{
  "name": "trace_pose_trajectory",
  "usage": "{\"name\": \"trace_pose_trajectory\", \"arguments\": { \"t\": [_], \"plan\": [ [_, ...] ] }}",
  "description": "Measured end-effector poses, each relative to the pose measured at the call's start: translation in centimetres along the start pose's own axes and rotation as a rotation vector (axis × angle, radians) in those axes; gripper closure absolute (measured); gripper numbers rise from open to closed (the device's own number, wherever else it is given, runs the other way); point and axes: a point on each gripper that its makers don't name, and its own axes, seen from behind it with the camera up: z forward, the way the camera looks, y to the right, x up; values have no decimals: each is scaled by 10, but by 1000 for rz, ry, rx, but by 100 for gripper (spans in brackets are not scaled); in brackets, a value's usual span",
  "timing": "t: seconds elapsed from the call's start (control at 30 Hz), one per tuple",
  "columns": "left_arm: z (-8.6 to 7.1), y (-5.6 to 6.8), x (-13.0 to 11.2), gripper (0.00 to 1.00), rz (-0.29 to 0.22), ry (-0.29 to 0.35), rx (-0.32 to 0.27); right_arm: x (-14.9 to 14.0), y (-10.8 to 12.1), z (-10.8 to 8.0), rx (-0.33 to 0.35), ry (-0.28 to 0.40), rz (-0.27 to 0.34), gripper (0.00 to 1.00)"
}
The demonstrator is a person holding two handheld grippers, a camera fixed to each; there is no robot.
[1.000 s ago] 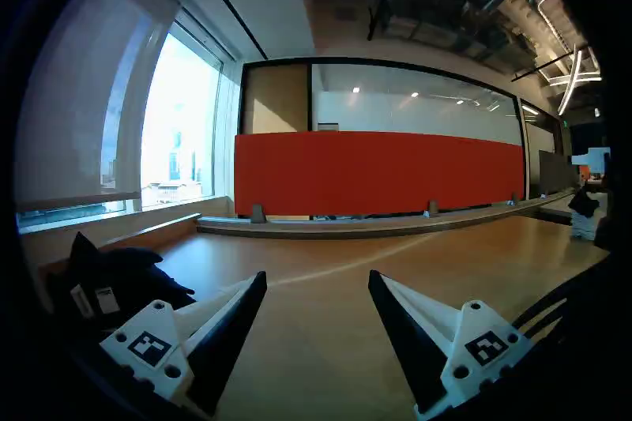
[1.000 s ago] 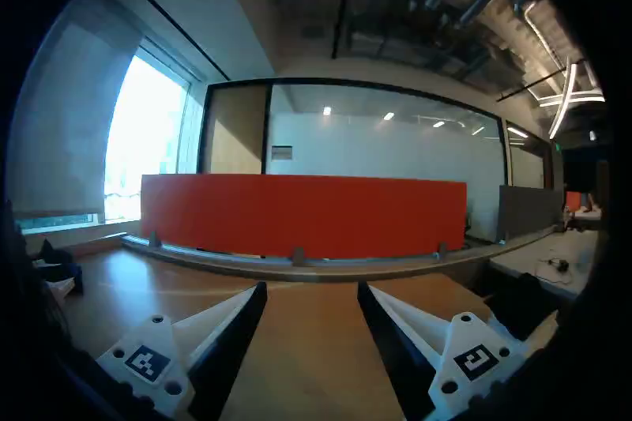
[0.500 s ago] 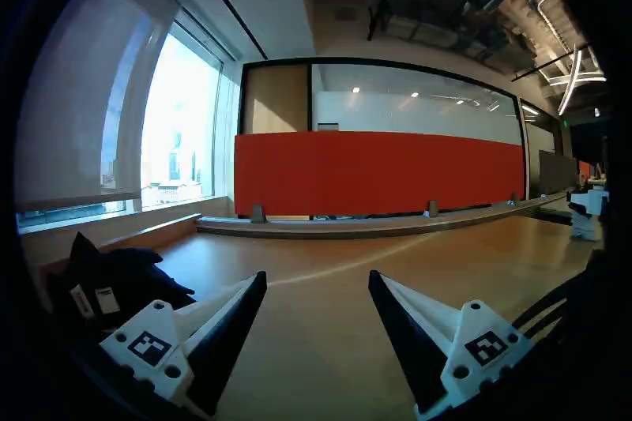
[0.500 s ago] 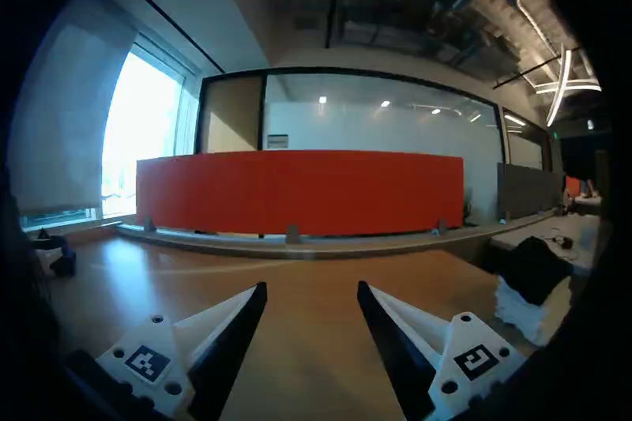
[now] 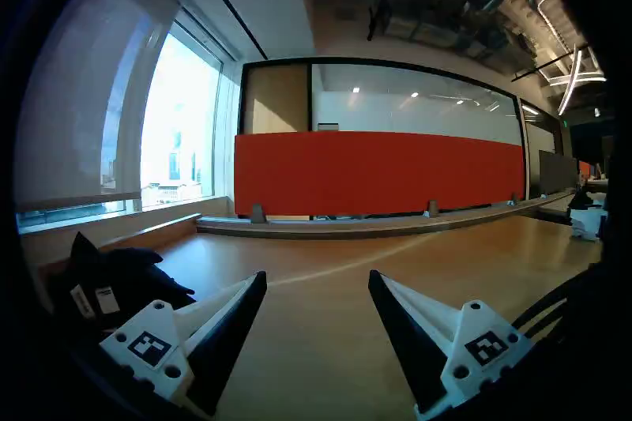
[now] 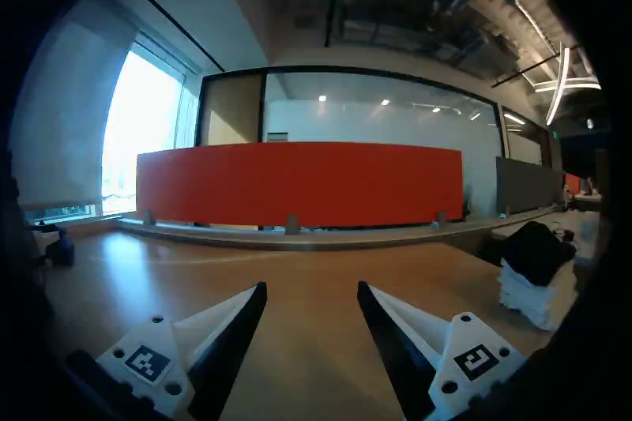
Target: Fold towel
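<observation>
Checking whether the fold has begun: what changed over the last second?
The right hand-held gripper tipped down slightly: the red divider sits higher in its view, the folded stack clearer. The left hand-held gripper stayed put; both open, nothing grasped.

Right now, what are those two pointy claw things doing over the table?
A person holds two grippers over a wooden table. The left gripper and right gripper are both open, holding nothing. A stack of folded white cloths, probably towels, with a dark cloth on top, sits off to the right. A dark bundle lies near the left gripper. Nothing is being folded at this moment.
</observation>
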Motion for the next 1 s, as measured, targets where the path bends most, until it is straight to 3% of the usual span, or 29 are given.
{"name": "trace_pose_trajectory", "arguments": {
  "t": [1.0],
  "plan": [
    [0, 0, 0, 4, 0, 0, 0, -4, 6, -2, 8, 5, -5, 11]
  ]
}}
